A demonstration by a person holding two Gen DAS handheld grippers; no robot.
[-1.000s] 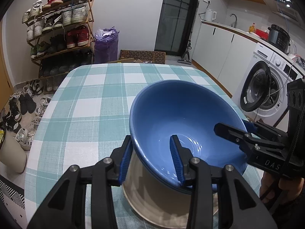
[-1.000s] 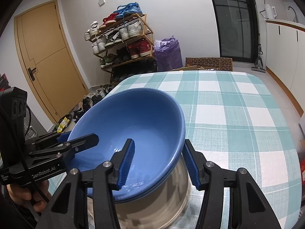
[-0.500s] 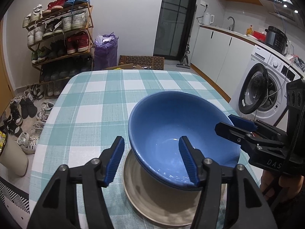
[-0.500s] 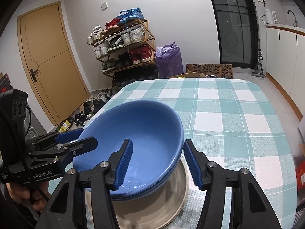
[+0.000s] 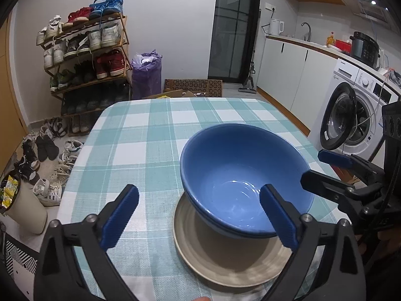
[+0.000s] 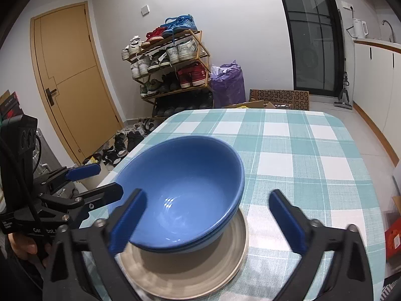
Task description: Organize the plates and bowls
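The left gripper (image 5: 199, 214) was seen with its jaws spread wide, just opened, nothing pressed between them; the bowl's near rim lay in the gap, untouched. The right gripper (image 6: 209, 219) was likewise wide apart after opening, and pressed on nothing. The blue bowl (image 5: 244, 183) was set upright, mouth upward, on a beige plate (image 5: 225, 260) resting on the checked tablecloth (image 5: 140, 138). On the left gripper's body, seen from the right wrist, partial lettering was legible.
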